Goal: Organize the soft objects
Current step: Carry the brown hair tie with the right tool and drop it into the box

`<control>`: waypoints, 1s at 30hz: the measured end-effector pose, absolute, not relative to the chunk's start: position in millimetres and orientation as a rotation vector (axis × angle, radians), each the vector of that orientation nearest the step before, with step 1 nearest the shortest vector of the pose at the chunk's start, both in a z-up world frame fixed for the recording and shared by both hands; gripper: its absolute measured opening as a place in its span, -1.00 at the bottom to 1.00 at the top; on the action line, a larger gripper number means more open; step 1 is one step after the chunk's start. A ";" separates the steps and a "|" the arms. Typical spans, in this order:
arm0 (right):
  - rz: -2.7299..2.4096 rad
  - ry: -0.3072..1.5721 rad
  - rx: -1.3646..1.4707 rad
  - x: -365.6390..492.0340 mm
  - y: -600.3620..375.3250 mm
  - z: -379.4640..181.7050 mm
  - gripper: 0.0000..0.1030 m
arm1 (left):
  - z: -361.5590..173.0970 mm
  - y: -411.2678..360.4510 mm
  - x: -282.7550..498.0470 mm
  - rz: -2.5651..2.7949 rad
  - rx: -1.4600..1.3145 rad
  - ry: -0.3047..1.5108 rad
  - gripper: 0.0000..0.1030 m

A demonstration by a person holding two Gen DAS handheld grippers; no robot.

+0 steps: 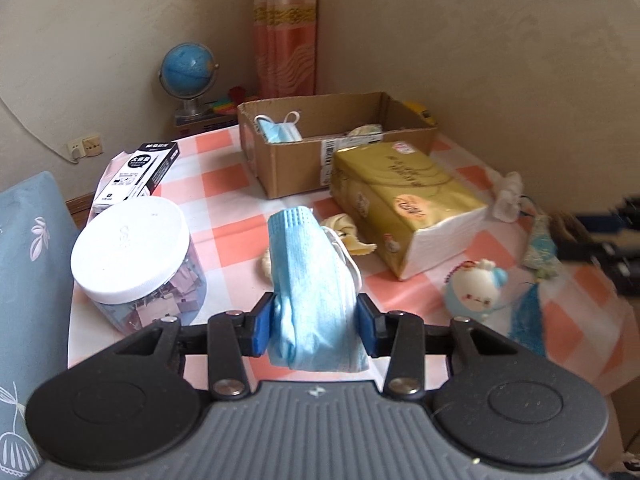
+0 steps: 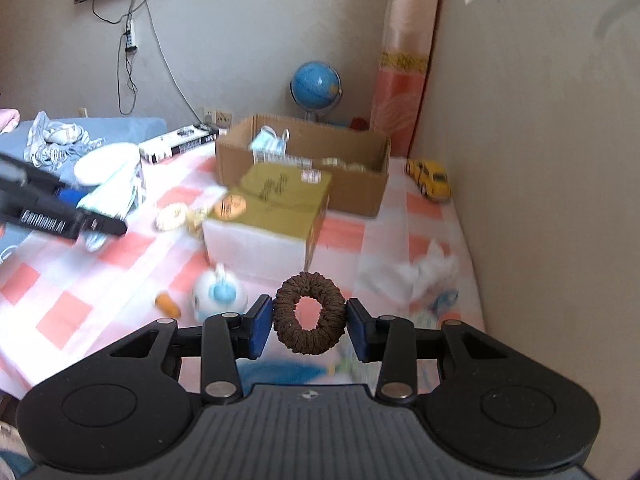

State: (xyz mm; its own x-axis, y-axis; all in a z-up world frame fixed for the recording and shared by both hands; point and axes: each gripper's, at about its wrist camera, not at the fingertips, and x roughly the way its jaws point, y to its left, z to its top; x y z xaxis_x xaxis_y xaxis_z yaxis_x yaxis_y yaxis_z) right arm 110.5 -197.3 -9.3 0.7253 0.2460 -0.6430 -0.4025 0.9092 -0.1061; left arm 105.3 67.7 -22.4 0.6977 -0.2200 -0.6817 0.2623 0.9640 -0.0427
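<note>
My left tool [image 1: 316,322] pinches a blue face mask [image 1: 310,280] at lower centre; my right tool [image 2: 310,328] pinches a brown scrunchie [image 2: 309,307]. Only the right view shows the yellow toy car [image 2: 430,178], right of the cardboard box [image 2: 352,196].

My blue-padded left claw [image 1: 315,326] pinches a pale blue mask [image 1: 310,280]; my right claw [image 2: 309,330] grips a dark brown scrunchie [image 2: 309,308]. The tablecloth [image 1: 224,196] is checked salmon-pink and white, the tissue pack [image 1: 404,200] gold.

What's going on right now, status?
Left gripper shut on blue mask. Right gripper shut on brown scrunchie. Cardboard box ahead; tissue pack sits before it.
</note>
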 end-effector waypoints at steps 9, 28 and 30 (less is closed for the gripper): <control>0.383 0.609 -0.293 179.2 -173.9 20.8 -0.12 | -19.5 65.5 92.5 -0.302 0.081 0.727 -0.19; 0.320 0.657 -0.263 349.0 -150.7 17.5 0.75 | -21.1 72.3 99.0 -0.239 0.049 0.746 -0.19; 0.323 0.649 -0.251 344.3 -155.2 16.0 0.88 | -20.6 72.5 102.0 -0.237 0.049 0.748 -0.19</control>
State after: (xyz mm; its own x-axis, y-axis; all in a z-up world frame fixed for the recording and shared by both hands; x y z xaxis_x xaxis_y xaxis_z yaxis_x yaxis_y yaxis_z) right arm 344.3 -155.2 16.0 0.7495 0.2149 -0.6262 -0.3701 0.9202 -0.1273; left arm 102.0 72.5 -20.6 0.7080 -0.1961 -0.6785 0.2306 0.9722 -0.0403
